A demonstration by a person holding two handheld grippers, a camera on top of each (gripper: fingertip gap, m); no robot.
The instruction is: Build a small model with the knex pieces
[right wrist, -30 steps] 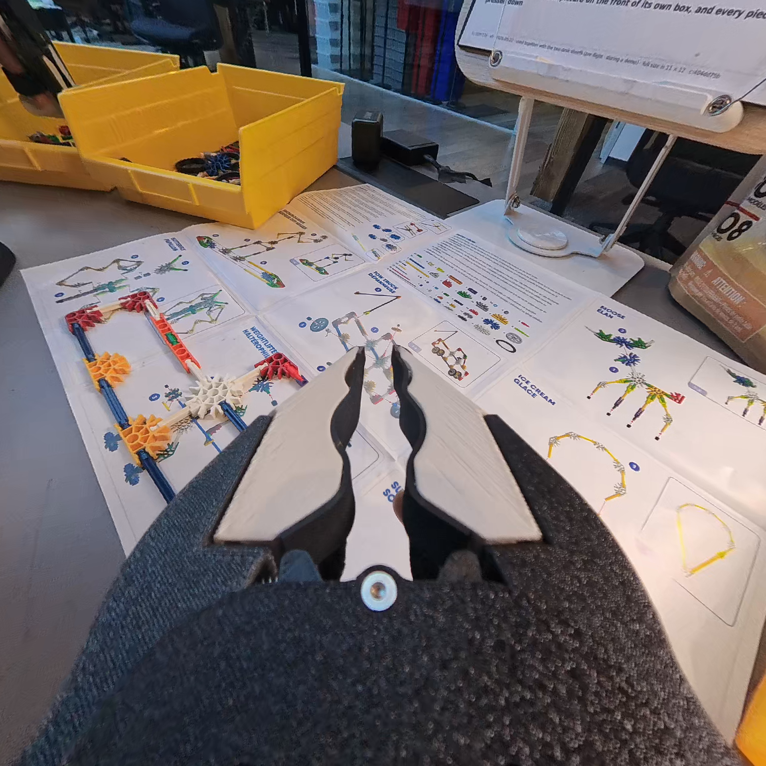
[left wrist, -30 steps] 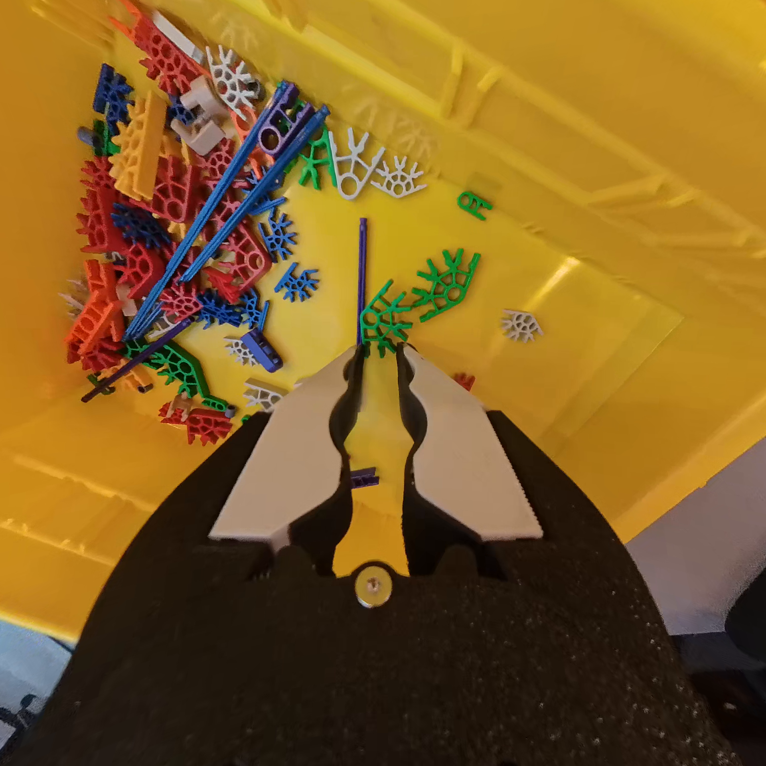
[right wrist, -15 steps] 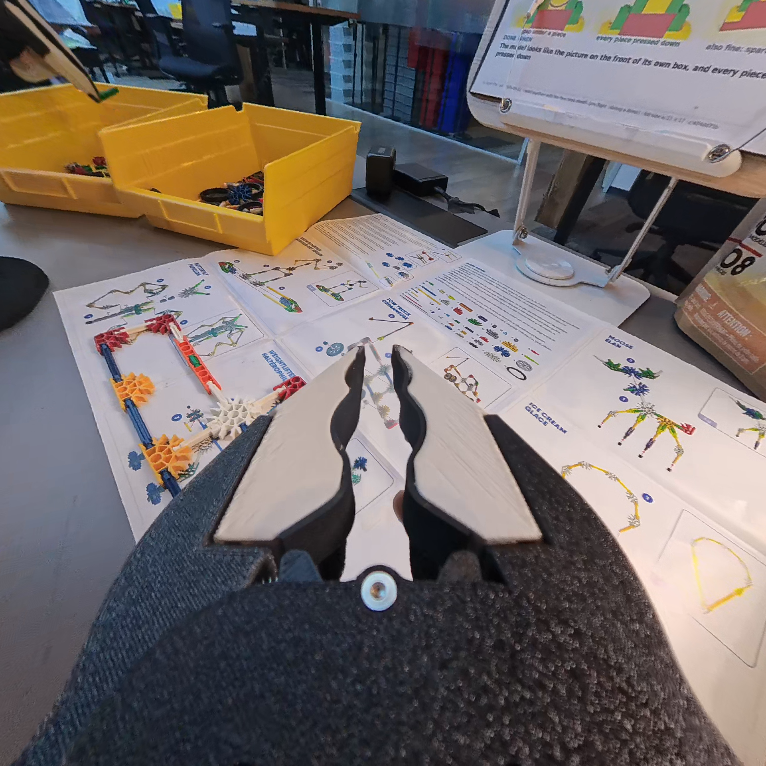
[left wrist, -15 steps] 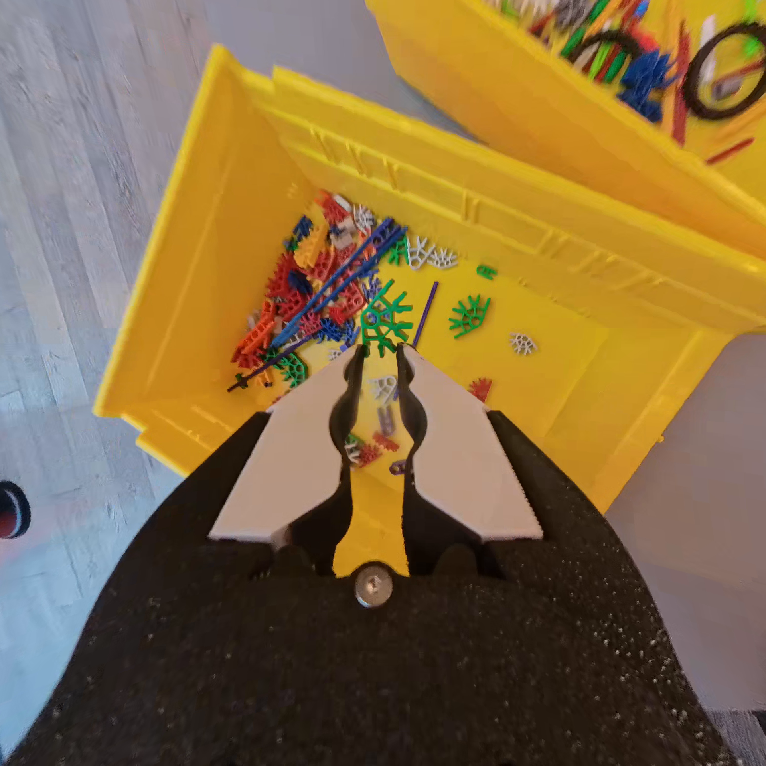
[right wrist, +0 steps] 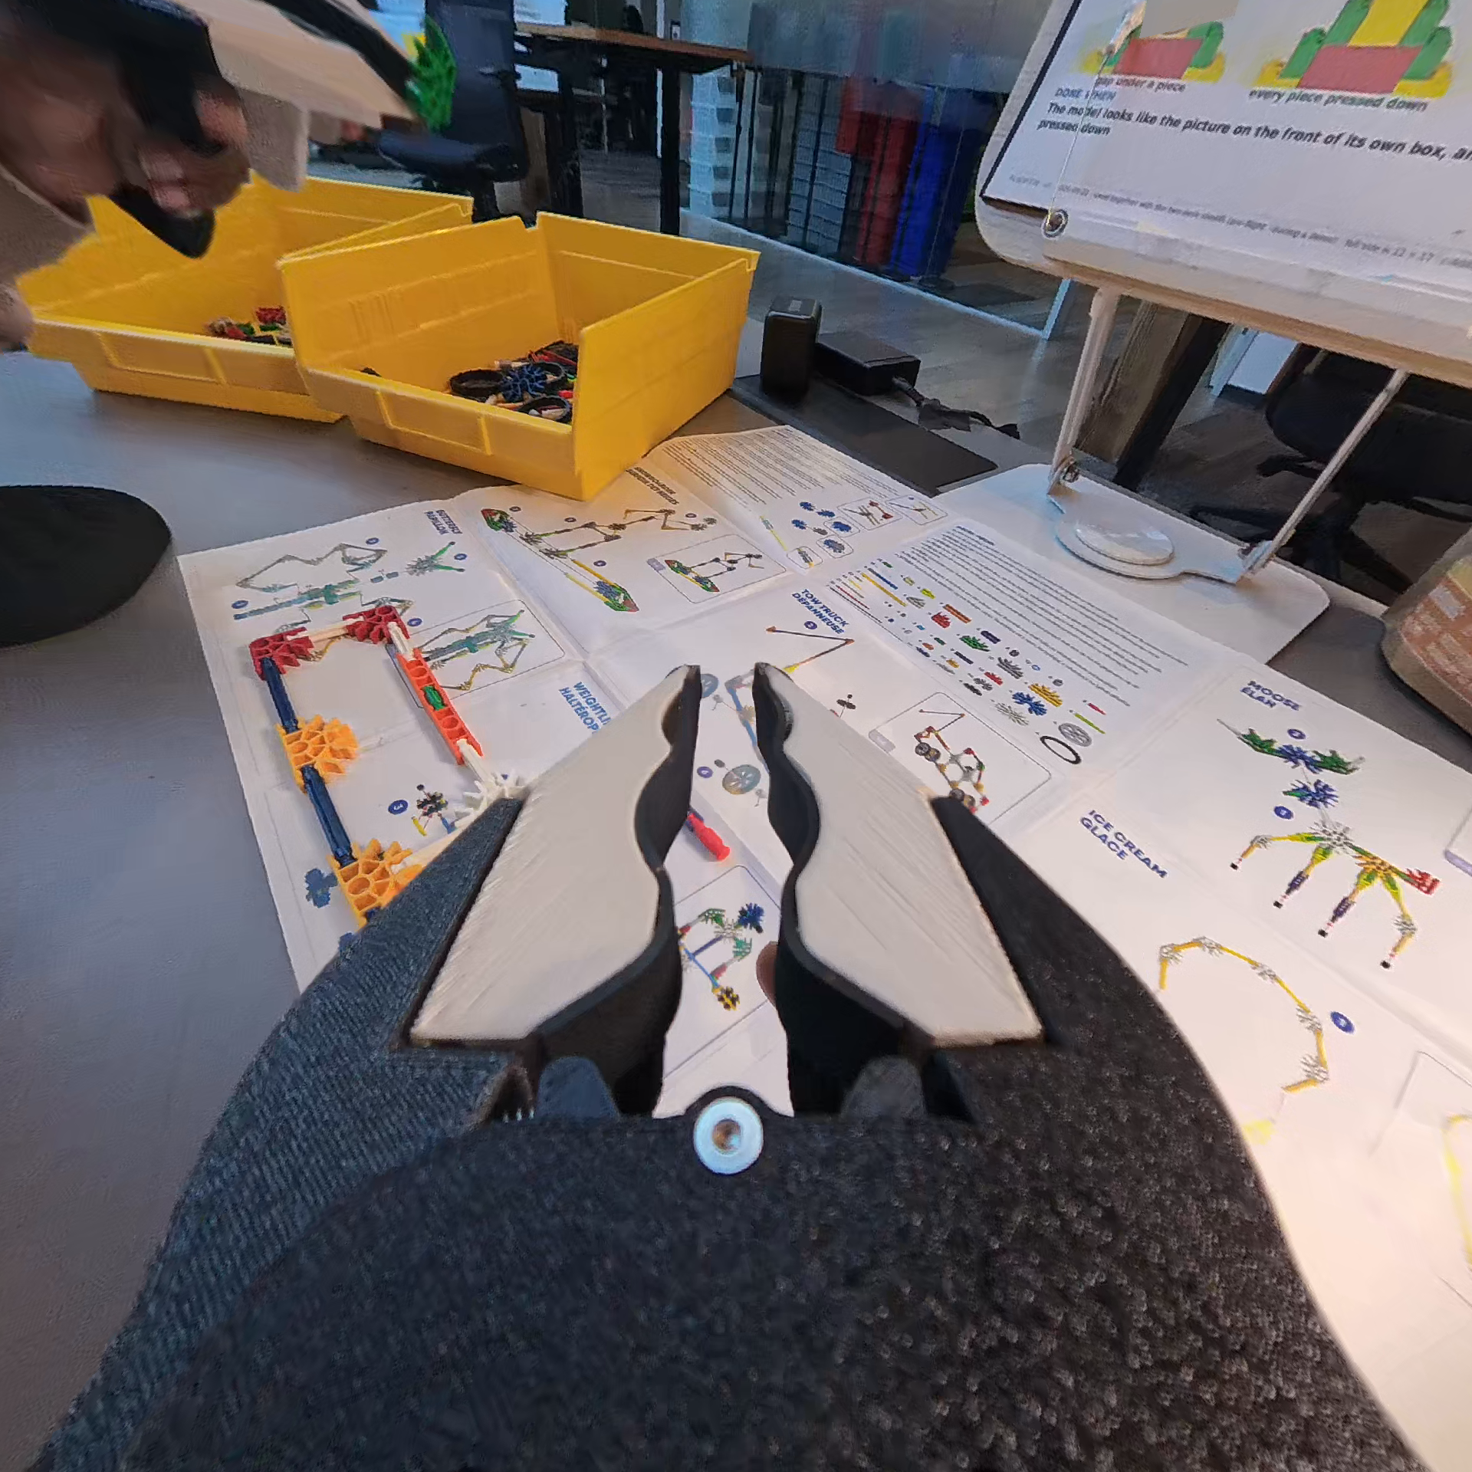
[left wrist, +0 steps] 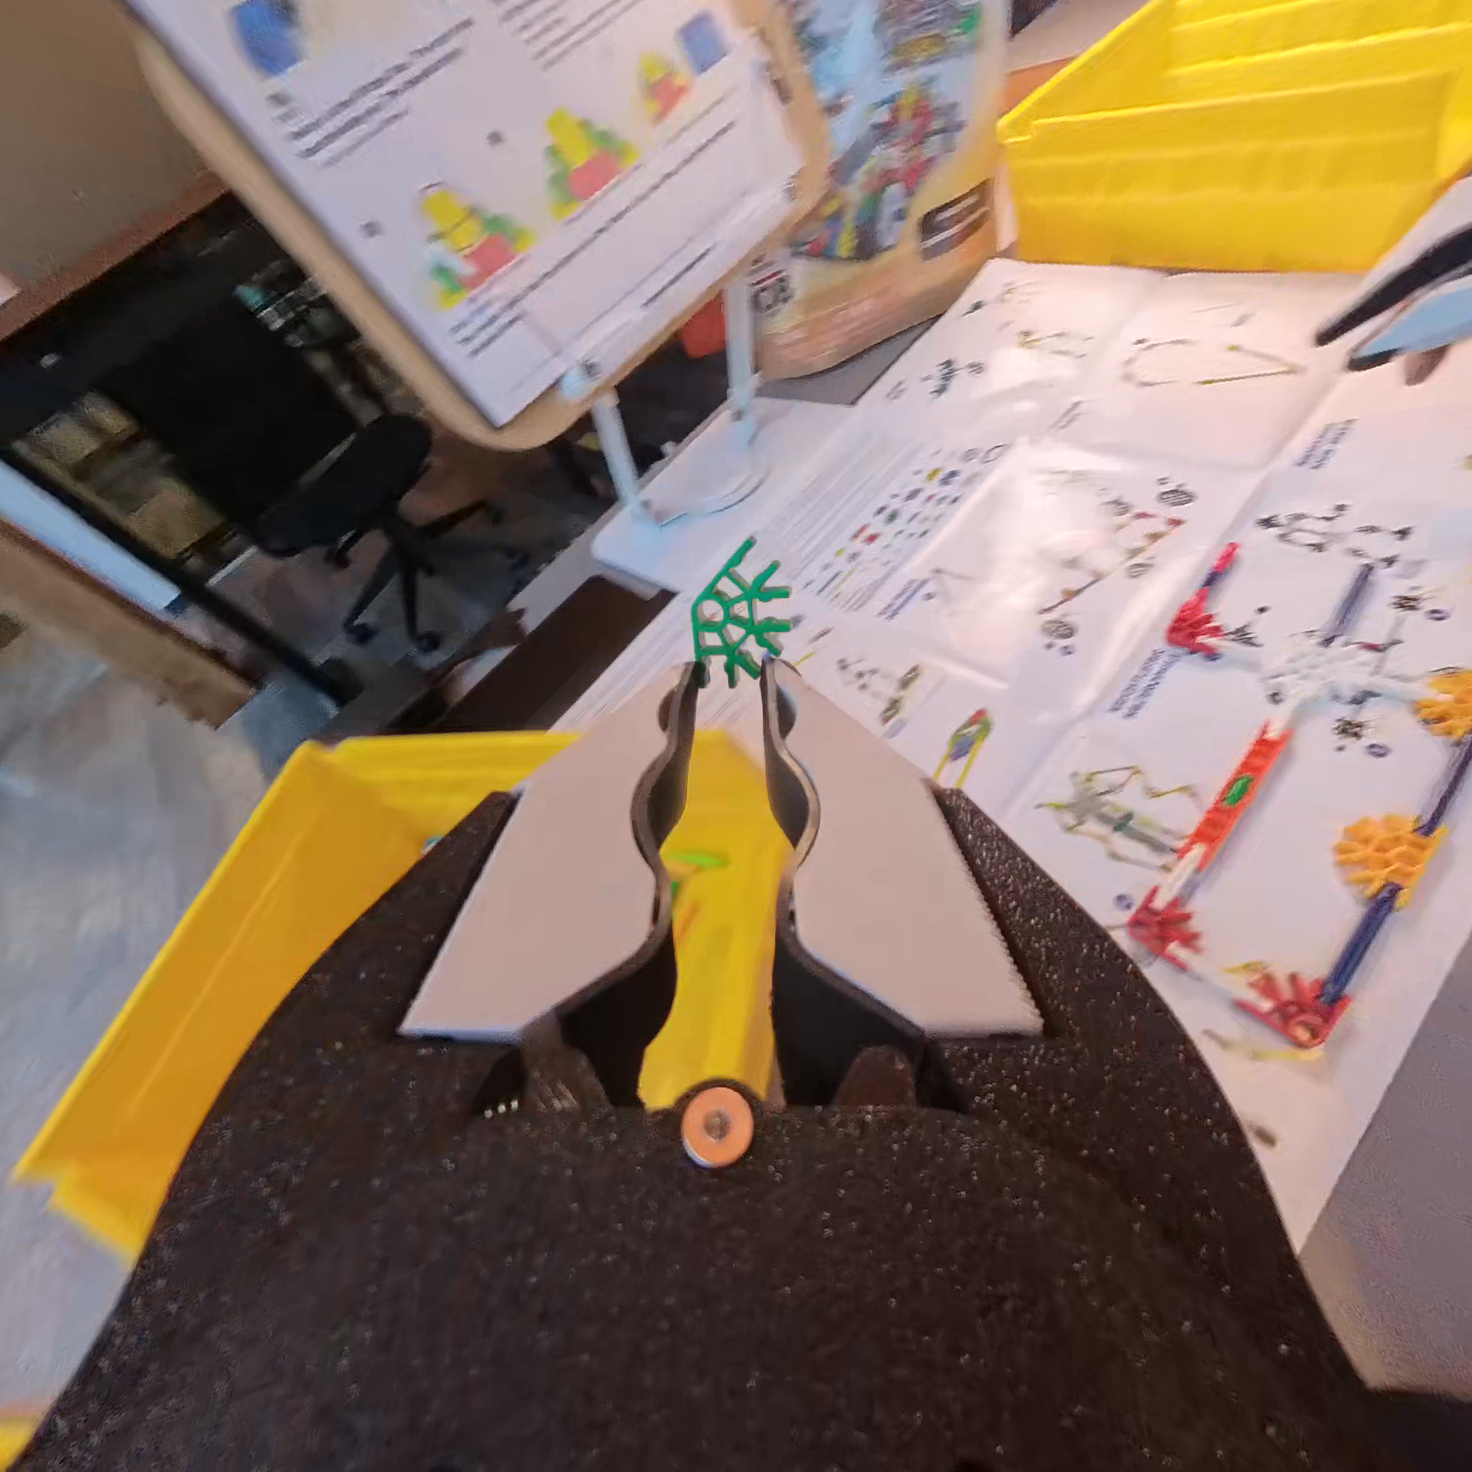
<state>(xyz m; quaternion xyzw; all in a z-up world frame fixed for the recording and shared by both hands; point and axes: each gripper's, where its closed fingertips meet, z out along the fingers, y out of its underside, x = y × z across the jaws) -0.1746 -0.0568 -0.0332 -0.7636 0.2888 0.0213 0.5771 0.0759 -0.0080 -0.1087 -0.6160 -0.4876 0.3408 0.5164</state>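
My left gripper (left wrist: 729,677) is shut on a green fan-shaped connector (left wrist: 737,617) and holds it in the air above a yellow bin (left wrist: 239,916), at the edge of the instruction sheet (left wrist: 1075,494). It also shows blurred in the right wrist view (right wrist: 303,64), with the green connector (right wrist: 434,76) at its tip. My right gripper (right wrist: 725,685) is nearly shut and empty, low over the sheet (right wrist: 916,637). A partly built frame of red, orange, blue and white pieces (right wrist: 334,741) lies on the sheet to its left. A short red rod (right wrist: 705,836) lies under its fingers.
Two yellow bins of loose pieces (right wrist: 510,319) (right wrist: 159,319) stand at the back left of the grey table. A white stand holding a printed board (right wrist: 1235,159) is at the back right, with a cardboard box (left wrist: 884,199) beside it. A black round object (right wrist: 72,557) lies at the left. The gap from one gripper's tips to the other's is roughly 30 cm. Between my right fingertips and the short red rod (right wrist: 705,836) there is roughly 10 cm. Seen from the left wrist view (left wrist: 1230,558) as well.
My left gripper has lifted the green connector out of the yellow bin and swung toward the sheet. My right gripper has moved back a little and stays empty.
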